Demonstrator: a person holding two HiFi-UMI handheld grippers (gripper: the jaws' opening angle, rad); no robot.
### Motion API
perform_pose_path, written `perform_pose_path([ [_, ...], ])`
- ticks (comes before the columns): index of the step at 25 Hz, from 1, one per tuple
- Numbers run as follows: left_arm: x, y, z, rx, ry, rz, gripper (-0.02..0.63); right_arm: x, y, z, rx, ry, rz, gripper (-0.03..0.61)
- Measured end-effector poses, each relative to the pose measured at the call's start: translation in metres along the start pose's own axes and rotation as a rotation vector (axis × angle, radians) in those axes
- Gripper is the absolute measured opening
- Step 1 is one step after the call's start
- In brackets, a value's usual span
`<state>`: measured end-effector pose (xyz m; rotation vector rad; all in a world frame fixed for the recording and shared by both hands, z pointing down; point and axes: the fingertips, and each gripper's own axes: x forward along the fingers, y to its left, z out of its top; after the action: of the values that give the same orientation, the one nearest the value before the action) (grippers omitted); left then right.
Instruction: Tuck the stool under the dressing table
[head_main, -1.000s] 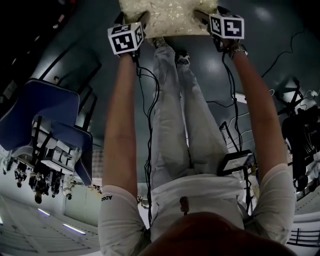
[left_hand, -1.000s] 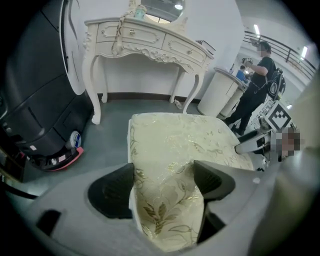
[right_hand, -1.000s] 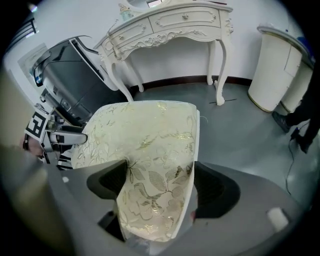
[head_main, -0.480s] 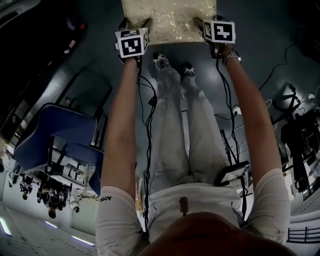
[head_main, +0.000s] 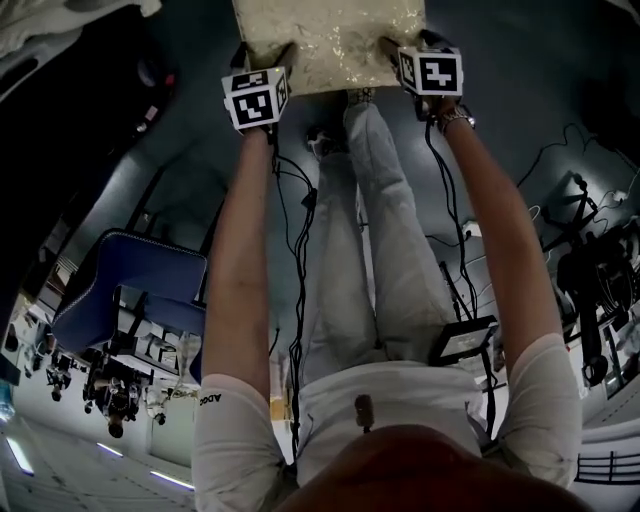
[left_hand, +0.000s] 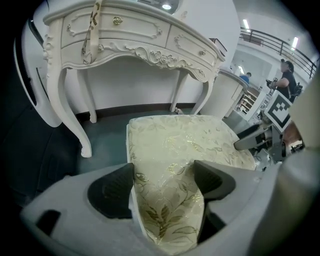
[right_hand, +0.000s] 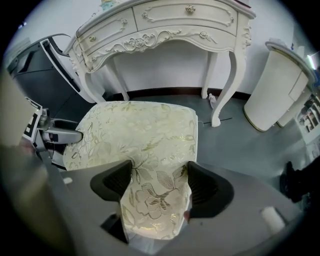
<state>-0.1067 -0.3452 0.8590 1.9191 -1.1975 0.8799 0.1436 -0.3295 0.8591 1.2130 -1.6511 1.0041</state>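
Note:
The stool (head_main: 330, 40) has a cream cushion with a gold leaf pattern and lies at the top of the head view. My left gripper (head_main: 262, 58) is shut on the cushion's near left corner, which fills the gap between its pads (left_hand: 112, 192). My right gripper (head_main: 398, 52) has the near right corner between its jaws; they are closing, and the pads (right_hand: 204, 185) press the fabric. Beyond the stool (left_hand: 185, 142) stands the white carved dressing table (left_hand: 135, 37), its leg space facing me. The right gripper view shows the same table (right_hand: 165, 25) past the cushion (right_hand: 140, 130).
A blue chair (head_main: 130, 290) stands at my left. Cables and black equipment (head_main: 600, 270) lie on the dark floor at my right. A white rounded cabinet (right_hand: 277, 90) stands right of the table. A person (left_hand: 287, 80) is far off in the background.
Both grippers have carried the stool forward toward the dressing table. The person's legs have taken a step, and the blue chair has slipped back and lower in the head view.

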Motion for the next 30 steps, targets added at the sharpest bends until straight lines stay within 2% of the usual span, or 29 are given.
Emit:
perform_pose_path([
  [4,0.016,0.007,0.034,-0.03,0.002,0.02,0.391,0.01,-0.015,0.045,-0.039,-0.036,0.015,0.367],
  [10,0.034,0.04,0.09,-0.066,-0.015,0.076,0.388,0.032,-0.017,0.132,-0.131,-0.028,0.053,0.367],
  [14,0.058,0.057,0.115,-0.071,-0.014,0.1,0.387,0.057,-0.024,0.175,-0.173,-0.038,0.053,0.36],
  [18,0.083,0.079,0.134,-0.009,-0.003,0.116,0.383,0.086,-0.022,0.205,-0.185,-0.048,0.056,0.359],
  [22,0.084,0.088,0.17,0.06,-0.035,0.115,0.376,0.081,-0.022,0.233,-0.144,-0.093,0.041,0.353],
  [27,0.085,0.099,0.2,0.083,-0.064,0.099,0.374,0.078,-0.022,0.259,-0.114,-0.127,0.052,0.354],
  [30,0.094,0.106,0.228,0.086,-0.089,0.097,0.373,0.081,-0.028,0.286,-0.093,-0.168,0.03,0.35],
])
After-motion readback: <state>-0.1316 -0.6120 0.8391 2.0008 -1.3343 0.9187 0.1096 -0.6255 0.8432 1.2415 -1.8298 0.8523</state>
